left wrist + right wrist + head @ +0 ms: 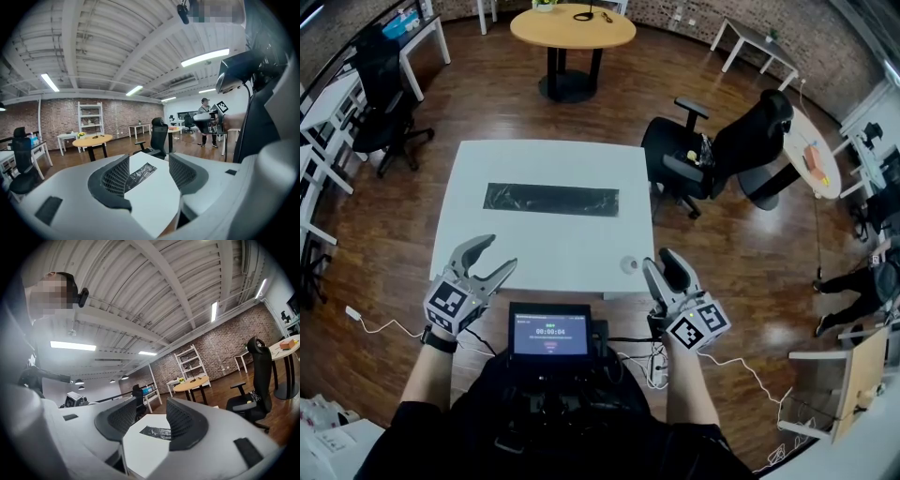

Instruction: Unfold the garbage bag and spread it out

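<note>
Evidently untouched, the folded black plastic garbage bag (551, 199) lies centred on the square white table (487, 253). The left gripper (499, 253) and right gripper (659, 260) hover nearside, jaws spread and empty, seemingly ready to reach.

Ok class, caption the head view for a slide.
Open left gripper and right gripper face a folded bag on the table.

Rig's pretty plain: left gripper (499, 253) and right gripper (658, 259) are pale grey plastic with dark mesh pads, and each has a cube (450, 302) of black-and-white square markers. Black sleeves (403, 431), black wristband (439, 340), black chest screen (549, 333), white cables (655, 364).
</note>
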Available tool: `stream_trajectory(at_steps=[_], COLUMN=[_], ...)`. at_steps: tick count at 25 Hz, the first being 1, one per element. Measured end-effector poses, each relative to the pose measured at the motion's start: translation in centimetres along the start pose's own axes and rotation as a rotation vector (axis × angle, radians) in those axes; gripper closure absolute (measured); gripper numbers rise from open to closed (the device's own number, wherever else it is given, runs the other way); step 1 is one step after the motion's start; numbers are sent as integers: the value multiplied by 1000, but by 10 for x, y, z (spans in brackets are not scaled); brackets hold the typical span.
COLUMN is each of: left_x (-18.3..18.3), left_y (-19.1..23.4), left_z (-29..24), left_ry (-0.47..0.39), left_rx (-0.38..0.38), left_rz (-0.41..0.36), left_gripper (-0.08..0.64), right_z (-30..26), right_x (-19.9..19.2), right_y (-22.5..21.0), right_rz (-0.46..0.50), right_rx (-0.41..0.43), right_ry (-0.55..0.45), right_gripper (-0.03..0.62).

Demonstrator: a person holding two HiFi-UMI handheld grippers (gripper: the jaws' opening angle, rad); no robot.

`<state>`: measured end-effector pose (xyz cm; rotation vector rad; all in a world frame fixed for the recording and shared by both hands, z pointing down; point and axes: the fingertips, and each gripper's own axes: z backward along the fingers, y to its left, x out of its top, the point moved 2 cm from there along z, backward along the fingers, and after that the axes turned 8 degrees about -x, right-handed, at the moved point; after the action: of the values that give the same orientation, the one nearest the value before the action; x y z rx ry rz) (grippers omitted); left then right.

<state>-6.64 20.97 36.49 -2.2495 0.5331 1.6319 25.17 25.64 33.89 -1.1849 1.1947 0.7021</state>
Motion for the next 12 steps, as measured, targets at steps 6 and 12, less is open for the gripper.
stream_trajectory(at_steps=[6, 12], left_x=[-8, -9], left_y=[2, 10], left_z=[-2, 1], left_ry=[30, 47], left_rx=[17, 78], left_rz=[-18, -10], left_gripper=[295, 302], right_z=[0, 3], right_x=[0, -1], right_y=[-8, -16], right_rz=[-3, -4], right_rx=[17, 45], right_ry=[11, 23], right_gripper=[393, 393])
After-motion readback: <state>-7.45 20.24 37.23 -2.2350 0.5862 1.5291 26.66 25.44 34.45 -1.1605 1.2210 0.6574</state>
